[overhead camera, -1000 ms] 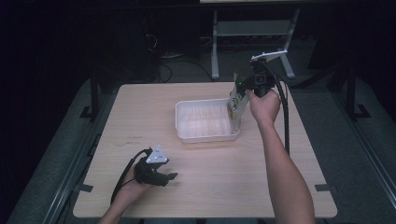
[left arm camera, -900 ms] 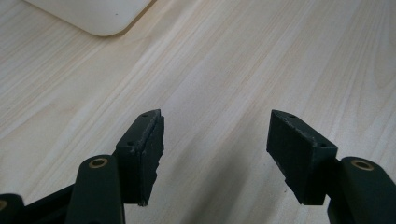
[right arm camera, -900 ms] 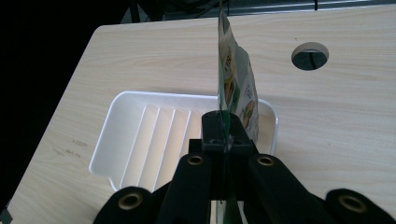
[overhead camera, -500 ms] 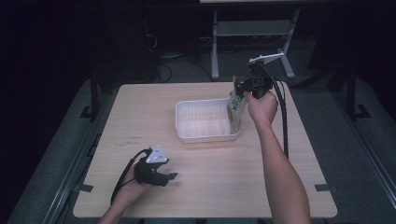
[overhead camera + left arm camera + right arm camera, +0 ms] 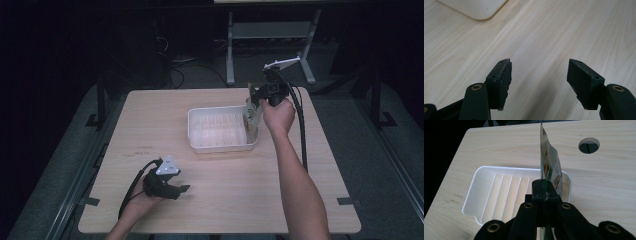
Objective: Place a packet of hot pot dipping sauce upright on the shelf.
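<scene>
High view: a person at a wooden table (image 5: 150,120) holds the right gripper (image 5: 256,102) over the right end of a white tray (image 5: 220,131), its jaws pinched tight on the edge of a thin printed pouch (image 5: 251,114). The pouch hangs upright from the grip, its lower part down inside the tray by the right wall; whether it touches the ribbed floor cannot be told. Gripping the flat sealed edge looks like the sure way to carry so thin a packet, and holding it on edge lets it slide down along the wall rather than catch on the rim

Right gripper view looks along the closed jaws with the pouch (image 5: 549,167) standing between them like a blade above the tray (image 5: 486,195), whose ribbed floor lies bare, and a round cable hole (image 5: 589,145) showing in the table beyond

Near the front left of the table the left gripper (image 5: 181,190) rests low in the other hand, well apart from the tray, apparently kept out of the way. Left gripper view has its jaws spread wide with nothing but bare wood between them, a tray corner (image 5: 474,8) showing at the top
</scene>
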The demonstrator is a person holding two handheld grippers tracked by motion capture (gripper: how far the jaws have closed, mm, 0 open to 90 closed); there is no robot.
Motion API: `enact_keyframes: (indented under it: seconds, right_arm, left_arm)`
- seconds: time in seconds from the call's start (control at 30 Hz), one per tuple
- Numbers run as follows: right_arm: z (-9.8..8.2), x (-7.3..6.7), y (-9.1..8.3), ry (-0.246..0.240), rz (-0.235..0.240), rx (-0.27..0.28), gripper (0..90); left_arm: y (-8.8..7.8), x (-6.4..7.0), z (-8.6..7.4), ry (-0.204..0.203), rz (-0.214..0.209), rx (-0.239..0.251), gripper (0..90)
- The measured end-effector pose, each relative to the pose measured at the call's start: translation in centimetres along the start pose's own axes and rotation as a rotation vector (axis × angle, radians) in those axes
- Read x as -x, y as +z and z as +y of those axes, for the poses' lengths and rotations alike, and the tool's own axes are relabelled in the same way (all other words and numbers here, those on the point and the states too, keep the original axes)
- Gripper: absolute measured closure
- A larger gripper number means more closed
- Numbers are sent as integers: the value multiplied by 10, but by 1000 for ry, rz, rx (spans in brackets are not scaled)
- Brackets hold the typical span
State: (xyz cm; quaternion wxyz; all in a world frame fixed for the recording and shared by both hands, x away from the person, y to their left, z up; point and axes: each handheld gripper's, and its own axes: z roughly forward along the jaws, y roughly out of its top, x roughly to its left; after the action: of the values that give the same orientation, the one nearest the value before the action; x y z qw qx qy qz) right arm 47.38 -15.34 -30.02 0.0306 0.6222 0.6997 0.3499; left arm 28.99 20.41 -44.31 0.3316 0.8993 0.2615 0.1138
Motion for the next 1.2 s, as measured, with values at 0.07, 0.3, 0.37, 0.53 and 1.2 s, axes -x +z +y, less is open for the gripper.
enact_keyframes:
  seconds: [0.07, 0.3, 0.37, 0.53, 1.2]
  right_arm:
    - [0, 1, 1, 0, -1, 0, 896]
    - [-3, 6, 5, 14, -4, -6, 896]
    - [-3, 7, 7, 19, -4, -7, 896]
    - [-4, 9, 9, 20, -4, -11, 895]
    - [-7, 11, 15, 19, -14, -31, 891]
  left_arm:
    - [0, 0, 0, -1, 1, 0, 357]
    - [0, 0, 0, 1, 2, 1, 357]
    - [0, 0, 0, 0, 2, 1, 356]
    - [0, 0, 0, -1, 2, 1, 356]
    - [-1, 0, 0, -1, 3, 0, 356]
